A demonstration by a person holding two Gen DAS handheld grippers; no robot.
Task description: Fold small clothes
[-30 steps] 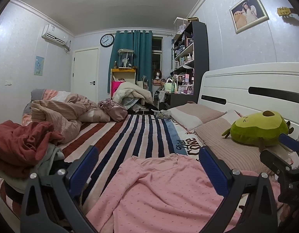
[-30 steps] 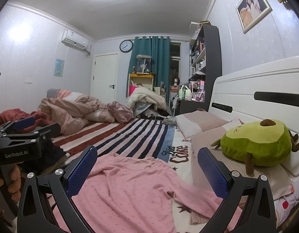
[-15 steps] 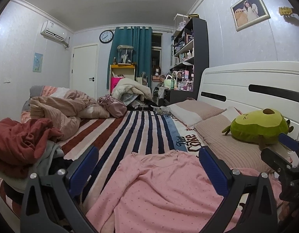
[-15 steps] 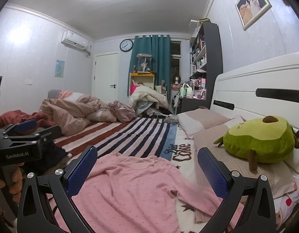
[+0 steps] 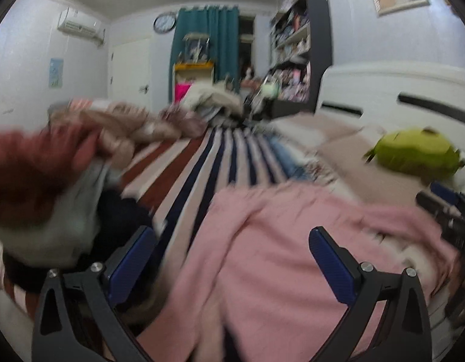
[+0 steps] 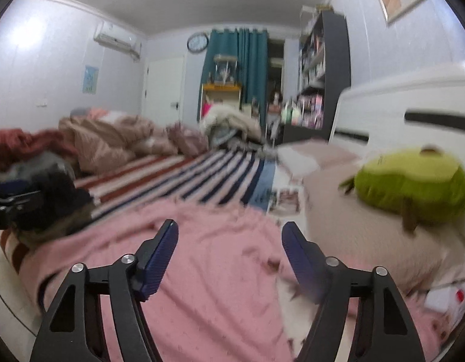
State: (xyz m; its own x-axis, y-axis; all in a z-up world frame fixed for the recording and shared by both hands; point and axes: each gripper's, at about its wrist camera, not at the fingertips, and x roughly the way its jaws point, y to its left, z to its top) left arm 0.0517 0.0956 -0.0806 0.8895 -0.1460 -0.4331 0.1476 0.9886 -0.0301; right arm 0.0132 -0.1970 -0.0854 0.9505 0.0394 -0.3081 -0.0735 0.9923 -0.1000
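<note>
A pink long-sleeved top (image 5: 271, 259) lies spread on the striped bed, also in the right wrist view (image 6: 220, 259). My left gripper (image 5: 232, 250) is open and empty, low over the top's left part. My right gripper (image 6: 229, 241) is open and empty, its jaws partly drawn in, low over the top's middle. The right gripper shows at the right edge of the left wrist view (image 5: 449, 211). The left gripper shows at the left edge of the right wrist view (image 6: 9, 205). Both views are motion-blurred.
A pile of red, grey and dark clothes (image 5: 42, 187) lies at the left of the bed. A green avocado plush (image 6: 413, 184) sits on the pillows by the white headboard (image 6: 413, 105). A rumpled duvet (image 6: 112, 141) lies further back.
Both grippers have dropped and moved forward over the pink top. The right gripper's jaws have narrowed. Both views are now blurred by motion.
</note>
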